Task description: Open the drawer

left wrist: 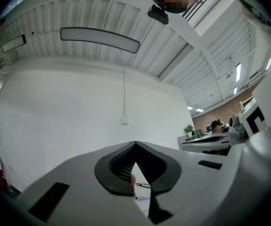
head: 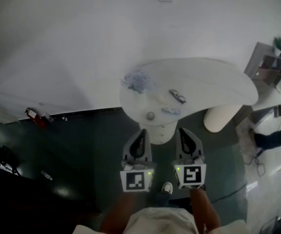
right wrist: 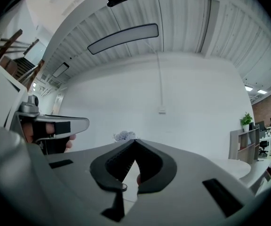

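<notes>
Looking steeply down, I am facing a big white wall [head: 82, 43], and below it the dark green floor [head: 91, 145] is spreading out to both sides. A white table [head: 213, 82] with a curved top is standing by this wall, right in front of me. The rounded white drawer unit [head: 157, 132] is sitting under the near edge of the table. Its fronts are looking flush, although they are small in the head view. I am holding the left gripper [head: 141, 133] and the right gripper [head: 182, 130] side by side, both pointing toward the table, and the drawer unit is showing between their tips. I cannot tell if either one is touching it. In the left gripper view the two jaws are meeting at their tips and are gripping nothing. In the right gripper view the jaws are pressing together in the same way, also empty. The left marker cube [head: 135, 180] and the right marker cube [head: 194, 174] are sitting at the back ends, close to my forearms. On the table top a pale bluish bunch [head: 138, 80] is lying near the wall side, a pair of glasses [head: 177, 96] is lying to its right, and a small grey ball [head: 150, 115] is resting near the front edge, just above the drawer unit.
</notes>
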Demonstrator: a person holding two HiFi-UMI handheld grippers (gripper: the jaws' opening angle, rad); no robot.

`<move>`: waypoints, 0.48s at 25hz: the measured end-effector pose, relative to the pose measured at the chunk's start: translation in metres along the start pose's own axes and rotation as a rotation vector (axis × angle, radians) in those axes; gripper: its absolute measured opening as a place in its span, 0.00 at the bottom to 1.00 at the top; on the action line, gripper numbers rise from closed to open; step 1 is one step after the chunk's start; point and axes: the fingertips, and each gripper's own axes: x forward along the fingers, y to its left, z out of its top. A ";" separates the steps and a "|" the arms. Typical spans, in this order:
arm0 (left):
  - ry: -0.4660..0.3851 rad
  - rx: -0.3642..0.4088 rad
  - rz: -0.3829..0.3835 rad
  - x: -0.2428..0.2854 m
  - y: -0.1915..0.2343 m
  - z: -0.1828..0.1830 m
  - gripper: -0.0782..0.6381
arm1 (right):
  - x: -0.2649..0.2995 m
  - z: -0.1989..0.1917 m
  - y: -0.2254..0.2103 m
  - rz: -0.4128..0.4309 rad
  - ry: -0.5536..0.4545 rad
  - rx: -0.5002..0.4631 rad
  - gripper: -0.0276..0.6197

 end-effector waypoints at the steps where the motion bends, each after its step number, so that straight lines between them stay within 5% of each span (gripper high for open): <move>1: 0.007 0.003 0.004 0.010 -0.002 -0.003 0.11 | 0.007 -0.002 -0.008 -0.001 0.000 0.004 0.05; 12: 0.067 -0.004 0.062 0.069 -0.002 -0.040 0.11 | 0.061 -0.033 -0.055 0.027 0.042 0.007 0.05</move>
